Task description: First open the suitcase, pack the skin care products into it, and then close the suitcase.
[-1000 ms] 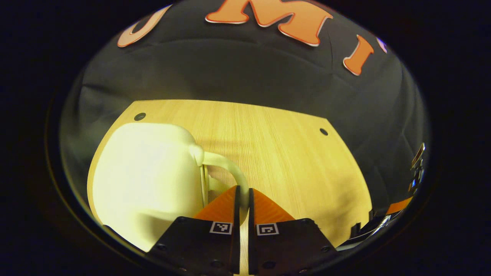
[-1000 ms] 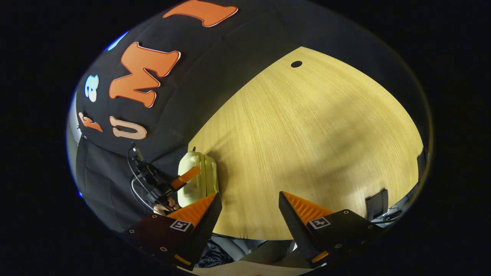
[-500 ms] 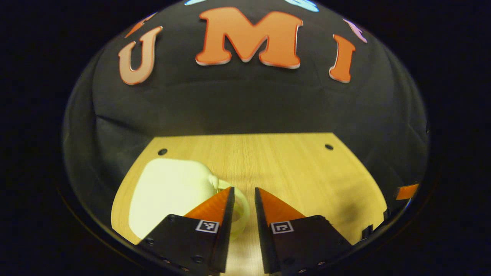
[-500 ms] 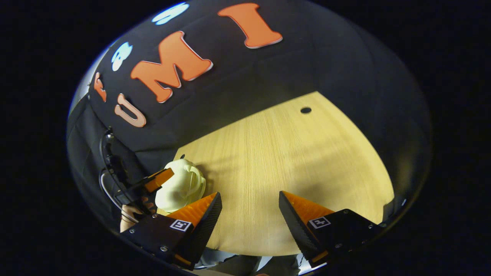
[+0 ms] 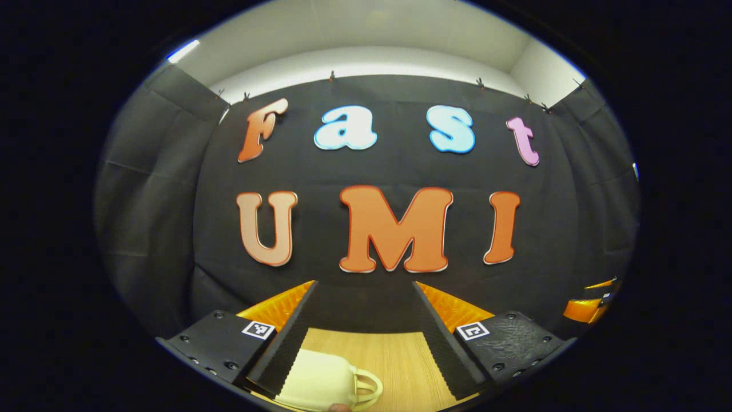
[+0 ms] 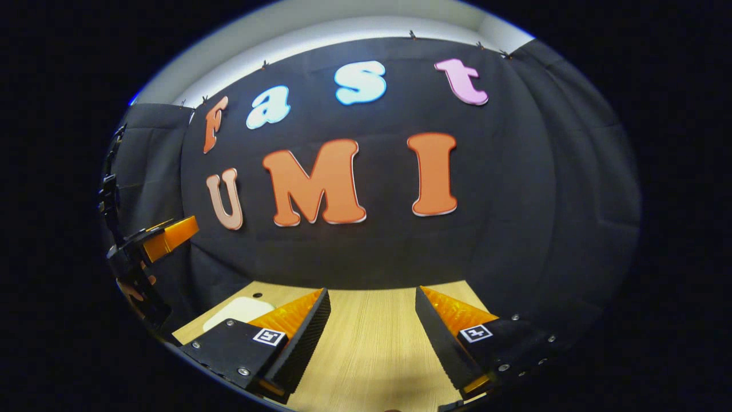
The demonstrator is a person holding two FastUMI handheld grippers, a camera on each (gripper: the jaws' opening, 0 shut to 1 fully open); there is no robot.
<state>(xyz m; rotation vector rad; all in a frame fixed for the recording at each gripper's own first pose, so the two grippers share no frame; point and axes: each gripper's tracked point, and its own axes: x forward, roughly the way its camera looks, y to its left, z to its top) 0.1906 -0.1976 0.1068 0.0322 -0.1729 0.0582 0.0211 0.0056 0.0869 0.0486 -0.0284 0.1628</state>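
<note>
A small cream suitcase [image 5: 320,382] lies closed on the wooden table [image 5: 403,357], its looped handle [image 5: 368,384] pointing right. It sits low in the left gripper view, below and between the fingers. My left gripper [image 5: 363,283] is open, raised above the suitcase and apart from it, facing the booth wall. In the right gripper view the suitcase [image 6: 239,309] peeks out behind the left finger. My right gripper [image 6: 372,290] is open and holds nothing, over the table [image 6: 372,349]. The left gripper [image 6: 164,238] hangs at the far left, high above the suitcase.
The black cloth wall stands right behind the table's far edge. The right gripper [image 5: 589,302] shows at the right rim of the left gripper view. A hand [image 6: 132,288] holds the left gripper at the left edge of the right gripper view.
My left gripper let go of the suitcase handle, opened wide and rose away. Both grippers tilted up from the table toward the wall. The suitcase stays shut on the table.
</note>
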